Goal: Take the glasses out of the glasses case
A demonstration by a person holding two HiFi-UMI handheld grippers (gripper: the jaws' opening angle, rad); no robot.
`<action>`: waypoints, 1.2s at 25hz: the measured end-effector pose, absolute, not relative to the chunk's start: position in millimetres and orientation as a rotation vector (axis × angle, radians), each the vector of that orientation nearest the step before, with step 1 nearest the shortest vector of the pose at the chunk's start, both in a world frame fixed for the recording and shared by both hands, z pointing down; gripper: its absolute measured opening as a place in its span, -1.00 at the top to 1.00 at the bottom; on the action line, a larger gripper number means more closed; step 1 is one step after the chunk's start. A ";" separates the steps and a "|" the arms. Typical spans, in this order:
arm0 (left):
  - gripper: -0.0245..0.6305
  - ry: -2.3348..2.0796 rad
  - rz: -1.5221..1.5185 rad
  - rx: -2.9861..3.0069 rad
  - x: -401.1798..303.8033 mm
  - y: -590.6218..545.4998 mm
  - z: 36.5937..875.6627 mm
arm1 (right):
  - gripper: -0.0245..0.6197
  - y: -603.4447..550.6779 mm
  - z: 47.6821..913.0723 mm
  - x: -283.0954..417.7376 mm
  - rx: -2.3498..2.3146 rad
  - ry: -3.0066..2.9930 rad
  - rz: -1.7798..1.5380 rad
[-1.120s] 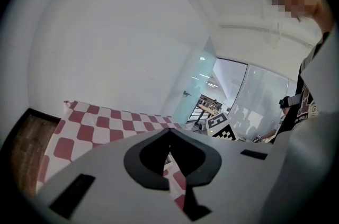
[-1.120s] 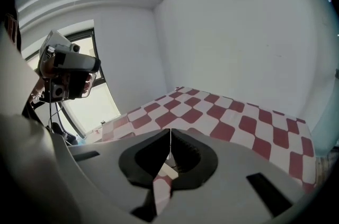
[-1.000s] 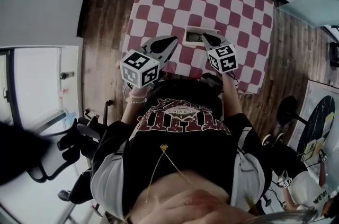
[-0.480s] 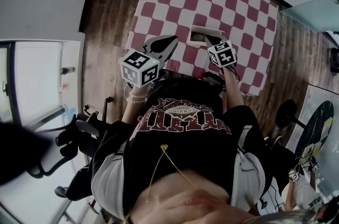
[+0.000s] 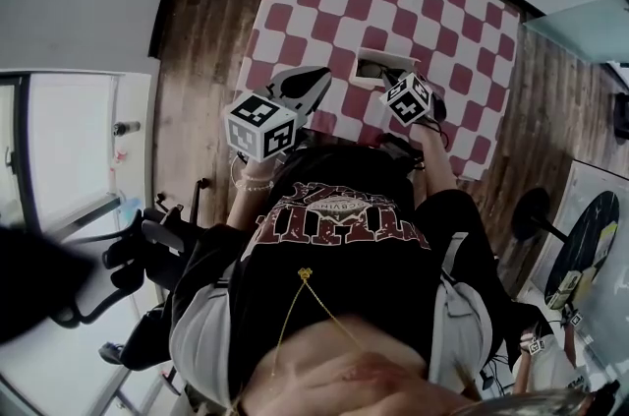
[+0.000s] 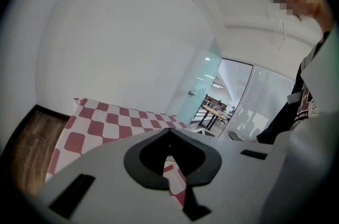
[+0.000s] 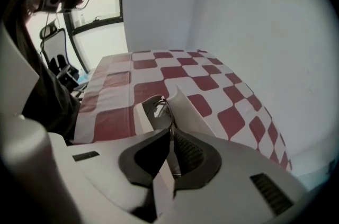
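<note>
At the glasses case (image 7: 192,107), right tongs (image 7: 169,132) pinch glasses (image 7: 158,109); left tongs (image 6: 168,132) closed

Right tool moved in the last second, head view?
Yes. The right tool has shifted forward-left, its marker cube nearer the open white glasses case than before; it is shut on the dark-framed glasses.

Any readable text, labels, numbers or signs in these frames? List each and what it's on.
Nothing legible.
Shirt print: arched lettering, upside down, too blurred to read.
Left cube, right cube: square marker patterns, no words.
Glasses case, glasses: no text visible.
</note>
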State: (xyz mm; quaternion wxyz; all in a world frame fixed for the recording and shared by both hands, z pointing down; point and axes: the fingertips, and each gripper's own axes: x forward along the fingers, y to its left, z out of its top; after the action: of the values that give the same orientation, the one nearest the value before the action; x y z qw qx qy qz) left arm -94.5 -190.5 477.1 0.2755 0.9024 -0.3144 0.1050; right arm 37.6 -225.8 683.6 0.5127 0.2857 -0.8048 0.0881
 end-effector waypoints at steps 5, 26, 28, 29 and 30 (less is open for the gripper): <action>0.93 -0.845 0.283 2.419 -94.7 -190.5 478.6 | 0.86 -224.7 690.5 34.4 0.571 -1.888 0.083; 0.93 -0.800 0.255 2.395 -91.0 -193.2 486.2 | 0.82 -225.7 706.2 26.3 0.144 -1.584 -0.066; 0.93 -0.790 0.256 2.394 -88.9 -193.5 487.4 | 0.82 -226.3 707.6 26.7 0.140 -1.561 -0.068; 0.93 -0.784 0.259 2.395 -87.7 -193.5 488.0 | 0.82 -226.6 708.1 26.8 0.140 -1.556 -0.070; 0.93 -0.778 0.263 2.396 -86.5 -193.4 488.7 | 0.82 -227.0 708.3 26.6 0.141 -1.554 -0.072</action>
State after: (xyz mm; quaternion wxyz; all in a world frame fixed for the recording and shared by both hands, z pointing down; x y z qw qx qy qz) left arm -86.5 -193.4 488.7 0.2997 0.9025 -0.2930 0.0990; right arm 26.6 -227.0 708.3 0.7101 0.0636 -0.7004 -0.0325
